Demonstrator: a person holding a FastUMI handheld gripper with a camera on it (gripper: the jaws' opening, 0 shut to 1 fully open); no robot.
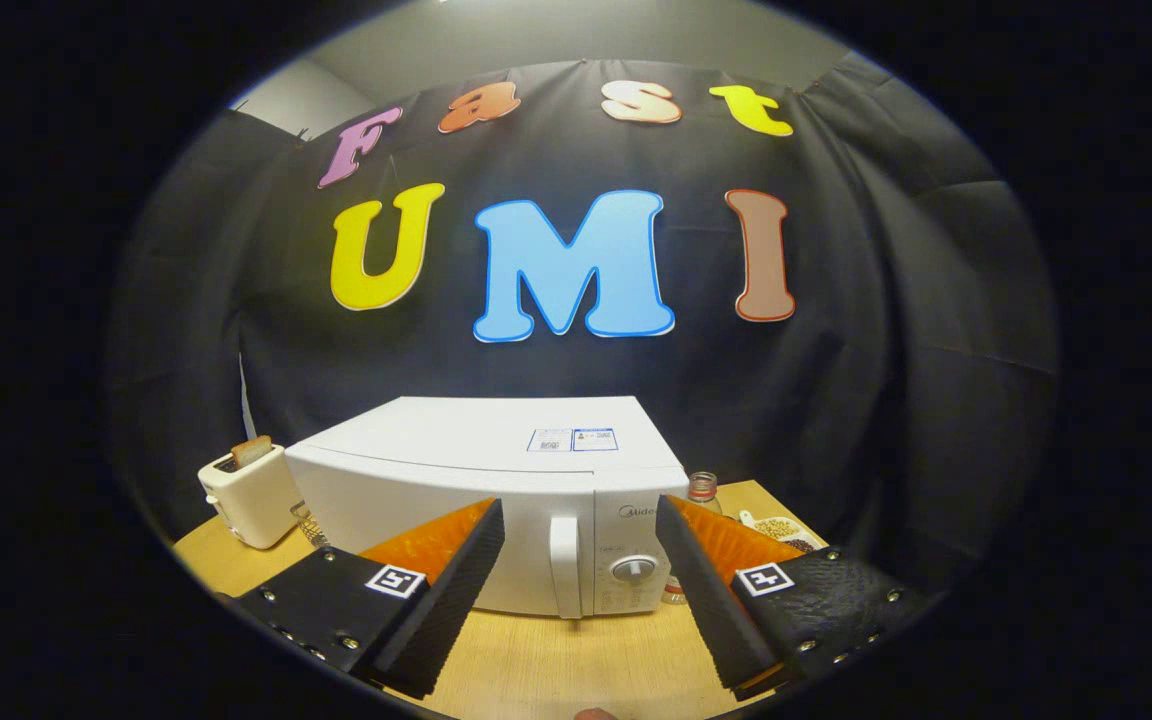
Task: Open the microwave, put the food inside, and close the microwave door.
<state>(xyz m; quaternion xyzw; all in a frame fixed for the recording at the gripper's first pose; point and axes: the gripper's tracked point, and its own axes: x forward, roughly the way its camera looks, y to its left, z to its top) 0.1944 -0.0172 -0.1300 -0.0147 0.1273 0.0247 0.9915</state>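
Note:
A white microwave (496,470) stands on the wooden table (556,660) just beyond my fingers, with its door shut. Its vertical handle (565,565) and a round dial (633,570) show in the gap between the fingers. My gripper (581,525) is open, held a little above the table and short of the microwave's front, with nothing between the fingers. The handle lies almost straight ahead, slightly nearer the left finger.
A cream toaster (246,495) with a slice of bread in it stands left of the microwave. Right of the microwave are a small glass bottle (702,487) and a white plate of food (781,530). Black cloth hangs behind everything.

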